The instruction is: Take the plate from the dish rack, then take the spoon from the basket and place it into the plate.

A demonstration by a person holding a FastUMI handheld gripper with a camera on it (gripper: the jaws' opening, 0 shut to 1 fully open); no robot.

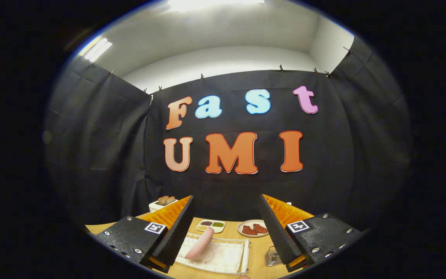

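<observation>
The tool [226,228] has two wedge-shaped fingers [176,232] with finely ribbed inner faces and ridged outer shells. Each sits on a dark, speckled mounting block fastened with several silver screws. A small square black-and-white marker tag [155,228] is fixed on top of each block.

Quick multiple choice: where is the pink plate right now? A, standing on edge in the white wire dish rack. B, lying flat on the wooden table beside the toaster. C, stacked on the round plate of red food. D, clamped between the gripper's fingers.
A: the pink plate stands tilted on edge in the white wire dish rack, below and between the fingers of the open gripper, which touch nothing.
</observation>
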